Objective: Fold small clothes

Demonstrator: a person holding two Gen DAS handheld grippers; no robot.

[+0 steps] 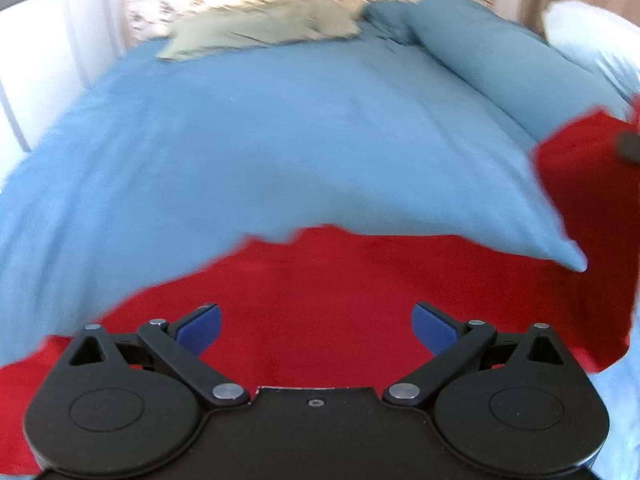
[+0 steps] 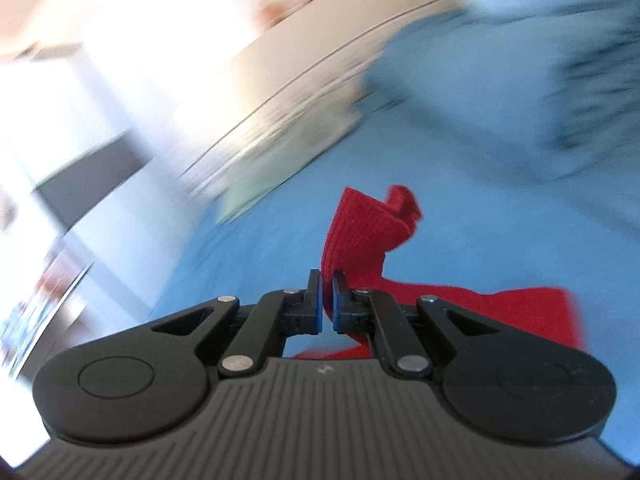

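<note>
Right gripper (image 2: 327,296) is pinching a ribbed edge of the red garment (image 2: 360,232), only visible from its own camera. Left gripper (image 1: 316,324) is spread wide over the red cloth, blue bed (image 1: 260,140) wide open beyond, pillows (image 1: 480,52) far right.

Two grippers: left gripper (image 1: 316,326), right gripper (image 2: 327,300), each with two fingers and blue pads. One red garment (image 1: 340,304), knit; in the right wrist view a ribbed strip of it (image 2: 360,232) stands up from between the pads. One bed (image 1: 240,140), blue cover. On the bed, beyond the garment: one olive cloth (image 1: 256,32) at the far edge; two blue pillows (image 1: 480,56), one behind the other, to the right of the cloth; one white pillow (image 1: 592,40) right of those. Background items too blurred to count.
</note>
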